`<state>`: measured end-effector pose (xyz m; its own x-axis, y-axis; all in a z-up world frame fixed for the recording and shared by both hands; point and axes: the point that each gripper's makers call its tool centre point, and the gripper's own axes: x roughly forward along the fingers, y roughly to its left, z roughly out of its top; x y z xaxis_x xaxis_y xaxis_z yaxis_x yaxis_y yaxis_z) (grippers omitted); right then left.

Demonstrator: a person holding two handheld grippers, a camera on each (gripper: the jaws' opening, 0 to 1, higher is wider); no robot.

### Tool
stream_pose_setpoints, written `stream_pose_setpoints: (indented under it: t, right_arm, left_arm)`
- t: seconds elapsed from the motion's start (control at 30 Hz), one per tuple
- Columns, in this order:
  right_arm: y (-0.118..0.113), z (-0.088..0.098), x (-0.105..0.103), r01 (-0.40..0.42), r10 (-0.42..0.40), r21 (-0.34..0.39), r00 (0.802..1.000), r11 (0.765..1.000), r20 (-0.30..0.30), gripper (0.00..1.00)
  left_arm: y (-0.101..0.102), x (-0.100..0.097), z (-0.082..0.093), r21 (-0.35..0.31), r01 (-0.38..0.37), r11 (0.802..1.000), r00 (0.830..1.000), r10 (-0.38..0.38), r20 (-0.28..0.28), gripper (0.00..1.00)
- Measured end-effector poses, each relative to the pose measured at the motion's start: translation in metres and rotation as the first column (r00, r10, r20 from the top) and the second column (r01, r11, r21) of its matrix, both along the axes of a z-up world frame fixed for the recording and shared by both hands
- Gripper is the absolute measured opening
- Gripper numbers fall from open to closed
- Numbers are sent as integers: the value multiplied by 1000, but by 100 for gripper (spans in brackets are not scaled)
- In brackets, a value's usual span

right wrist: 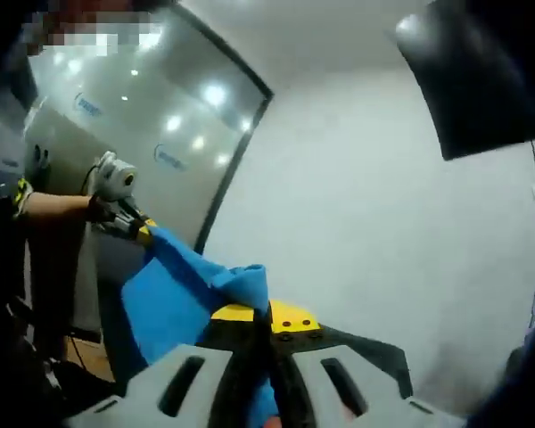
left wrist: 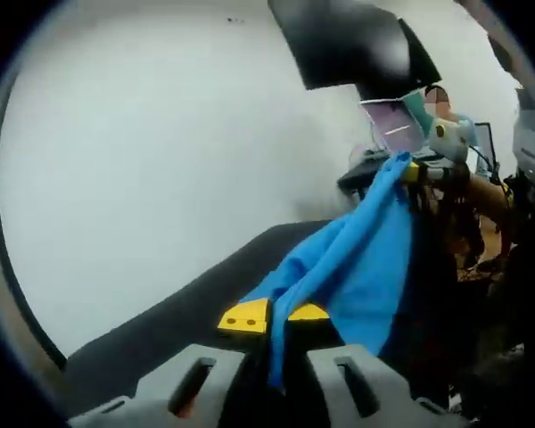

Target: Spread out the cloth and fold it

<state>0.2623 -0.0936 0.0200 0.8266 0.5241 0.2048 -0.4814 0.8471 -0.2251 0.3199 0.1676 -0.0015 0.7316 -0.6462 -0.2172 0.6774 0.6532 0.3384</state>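
Blue cloth (left wrist: 357, 259) stretched in the air above the dark worktop (left wrist: 178, 330); left hand-held gripper (left wrist: 274, 318) and right hand-held gripper (right wrist: 266, 318) each pinch a corner.

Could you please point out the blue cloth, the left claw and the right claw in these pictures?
Blue fabric cloth (left wrist: 366, 259), left gripper view: middle of the hanging panel.
Left claw (left wrist: 275, 317), left gripper view: between its yellow tips, shut on the cloth.
Right claw (right wrist: 263, 316), right gripper view: between its yellow tips, shut on the cloth.
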Motion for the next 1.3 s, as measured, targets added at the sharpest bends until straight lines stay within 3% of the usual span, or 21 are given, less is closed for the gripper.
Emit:
stream_pose_setpoints:
  t: [0.13, 0.17, 0.27, 0.37, 0.5, 0.57, 0.67, 0.73, 0.77, 0.8, 0.83, 0.87, 0.9, 0.93, 0.97, 1.0, 1.07, 1.1, 1.13, 1.23, 1.3]
  right_arm:
    - [-4, -18, 60, 5, 2, 68, 995, 998, -104, 1]
    - [-8, -29, 80, 19, 5, 129, 984, 991, -179, 1]
    - [-11, -58, 118, 34, 15, 161, 956, 986, -293, 1]
    - [-14, -87, 150, 64, -6, 133, 917, 989, -399, 1]
    - [-23, -110, 182, 165, -58, 170, 863, 972, -503, 1]
    - [-22, -121, 188, 174, -63, 168, 852, 970, -520, 1]
    - [-27, -148, 193, 191, -114, 92, 837, 977, -535, 1]
    - [-31, -171, 195, 217, -111, 121, 813, 969, -571, 1]
    - [-34, -178, 195, 239, -121, 124, 796, 963, -594, 1]
    - [-40, -161, 197, 251, -176, 65, 818, 966, -548, 1]
    - [-39, -157, 199, 259, -153, 127, 830, 958, -535, 1]
    - [-39, -162, 200, 287, -134, 186, 809, 940, -572, 2]
    - [-46, -170, 198, 313, -179, 120, 773, 942, -608, 3]
    - [-51, -172, 200, 325, -216, 80, 774, 942, -595, 3]
    - [-56, -170, 201, 352, -234, 94, 775, 931, -586, 4]
    - [-55, -169, 202, 355, -226, 111, 777, 928, -587, 6]
    - [-53, -172, 202, 353, -234, 91, 770, 931, -594, 6]
    - [-53, -172, 202, 353, -246, 76, 776, 933, -581, 6]
    - [-53, -172, 203, 358, -255, 69, 775, 931, -578, 6]
    - [-56, -171, 203, 357, -245, 85, 776, 930, -581, 6]
    - [-57, -168, 203, 362, -211, 145, 775, 921, -596, 7]
  left_arm:
    - [-2, 50, -20, 23, -39, 999, 997, 41, -69, 1]
    - [-5, 58, -27, 14, -29, 999, 995, 30, -98, 1]
    - [-5, 82, -47, 17, -60, 998, 982, 62, -179, 1]
    - [-6, 107, -69, 20, -90, 996, 965, 92, -245, 1]
    - [-8, 134, -97, 22, -140, 990, 931, 139, -337, 1]
    - [-8, 144, -107, 32, -142, 989, 931, 145, -336, 1]
    - [-13, 148, -120, -29, -157, 987, 925, 136, -354, 2]
    - [-10, 152, -128, -61, -172, 983, 927, 141, -349, 4]
    - [-8, 155, -132, -105, -190, 976, 919, 140, -368, 5]
    - [-6, 158, -138, -146, -212, 966, 909, 140, -391, 9]
    - [-3, 162, -143, -179, -234, 956, 902, 145, -406, 12]
    - [2, 167, -151, -223, -264, 938, 898, 155, -411, 15]
    - [4, 170, -155, -285, -287, 915, 894, 148, -424, 21]
    - [7, 171, -154, -336, -319, 886, 884, 150, -443, 23]
    - [11, 166, -146, -289, -302, 908, 887, 156, -435, 24]
    - [8, 167, -134, -348, -249, 904, 928, 119, -354, 23]
    - [6, 162, -143, -381, -261, 887, 886, 63, -460, 23]
    - [6, 163, -143, -415, -259, 872, 875, 30, -484, 23]
    - [6, 162, -138, -452, -234, 861, 879, -12, -477, 23]
    - [19, 167, -122, -571, -271, 775, 876, -47, -479, 23]
    - [30, 174, -119, -597, -326, 733, 871, -11, -490, 23]
